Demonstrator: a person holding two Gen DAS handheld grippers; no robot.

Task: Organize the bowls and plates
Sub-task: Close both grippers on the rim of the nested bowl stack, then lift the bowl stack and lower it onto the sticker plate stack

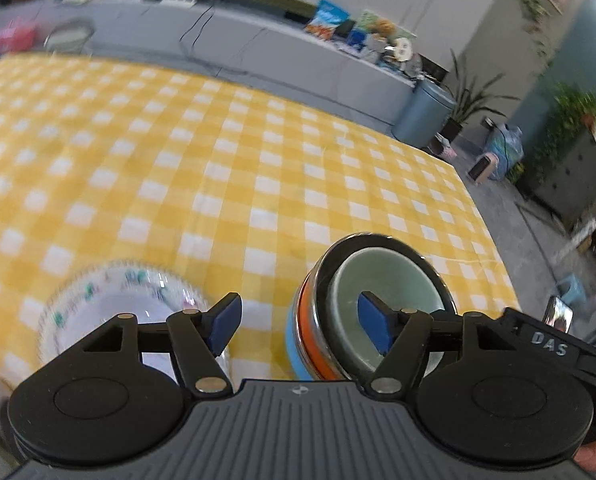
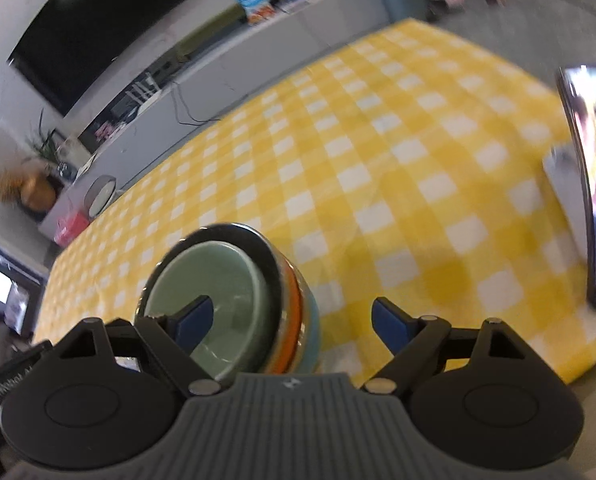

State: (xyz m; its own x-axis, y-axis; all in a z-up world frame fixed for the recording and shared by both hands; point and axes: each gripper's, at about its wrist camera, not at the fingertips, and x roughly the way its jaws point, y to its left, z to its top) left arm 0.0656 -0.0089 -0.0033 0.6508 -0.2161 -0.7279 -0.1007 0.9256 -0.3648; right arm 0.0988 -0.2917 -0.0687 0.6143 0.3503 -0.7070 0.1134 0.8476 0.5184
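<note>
Two grippers, left (image 1: 300, 330) and right (image 2: 291, 326), hover with fingers spread, holding nothing. The stack of nested ceramic bowls (image 1: 372, 308) (pale green innermost) stands on the yellow-checked desk (image 1: 226, 168), seemingly beside a floral-rimmed white plate (image 1: 110, 300).

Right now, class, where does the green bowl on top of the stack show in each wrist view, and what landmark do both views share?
Left wrist: green bowl sits lower right, behind the right-hand blue finger pad.
Right wrist: green bowl sits lower left, behind the left-hand pad.
Shared landmark: the yellow checked tablecloth.
</note>
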